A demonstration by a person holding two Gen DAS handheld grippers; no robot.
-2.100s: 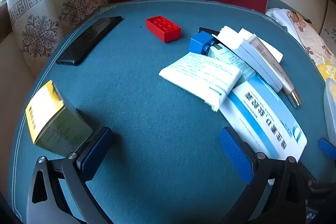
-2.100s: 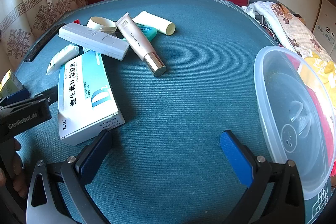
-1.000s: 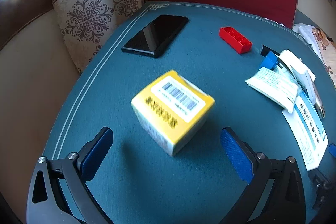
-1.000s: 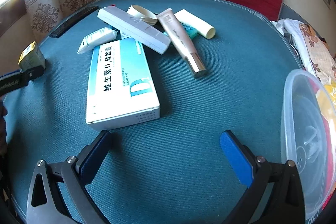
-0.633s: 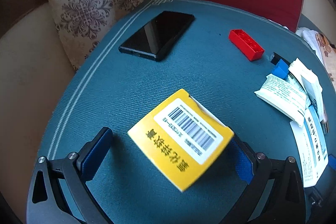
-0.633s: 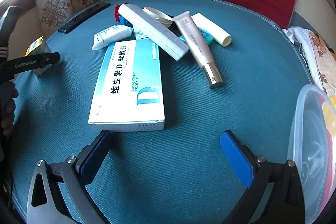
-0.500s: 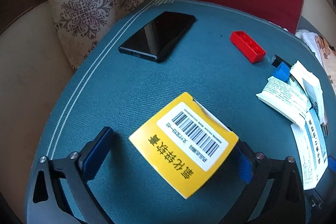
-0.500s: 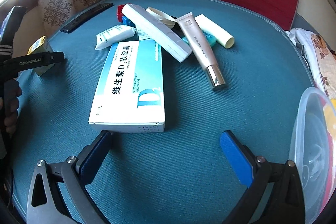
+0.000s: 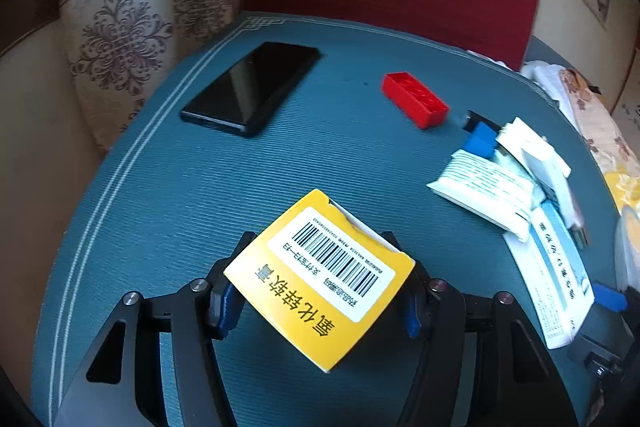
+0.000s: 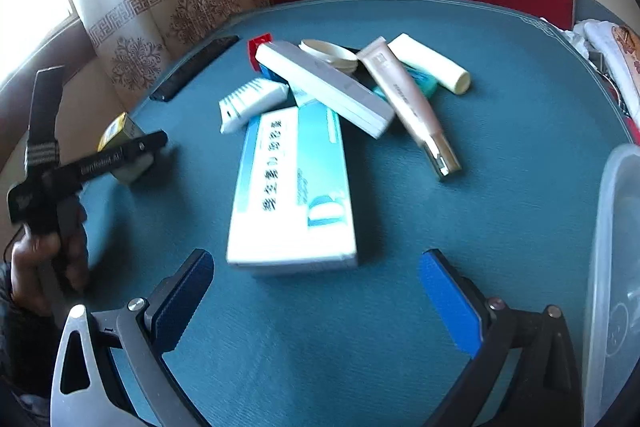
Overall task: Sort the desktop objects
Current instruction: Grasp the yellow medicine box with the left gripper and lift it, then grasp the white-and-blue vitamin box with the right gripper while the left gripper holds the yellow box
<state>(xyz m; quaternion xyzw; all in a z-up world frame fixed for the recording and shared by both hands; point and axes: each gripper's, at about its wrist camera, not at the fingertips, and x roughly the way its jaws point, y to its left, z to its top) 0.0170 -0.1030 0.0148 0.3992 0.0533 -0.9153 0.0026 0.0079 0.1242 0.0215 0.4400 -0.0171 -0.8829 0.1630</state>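
Note:
A yellow box [image 9: 320,275] with a barcode label stands tilted between the blue pads of my left gripper [image 9: 320,311]. Its jaws are closing, and both pads touch the box's sides. The right wrist view shows the same box [image 10: 120,129] at the table's left edge behind the left gripper's black finger [image 10: 120,155]. My right gripper [image 10: 316,291] stands open over bare cloth, just in front of a large white-and-blue medicine box [image 10: 292,187], with nothing between its pads.
A black phone [image 9: 252,87] and a red brick [image 9: 414,99] lie at the back left. Behind the medicine box are piled a long white box [image 10: 324,87], a beige tube [image 10: 408,103], a white tube [image 10: 252,99] and a round lid [image 10: 328,53]. A clear plastic container [image 10: 616,267] sits at the right edge.
The left gripper came up to the yellow box and its jaws narrowed from wide apart until they met the box's sides. The right gripper tilted, bringing the medicine box nearer.

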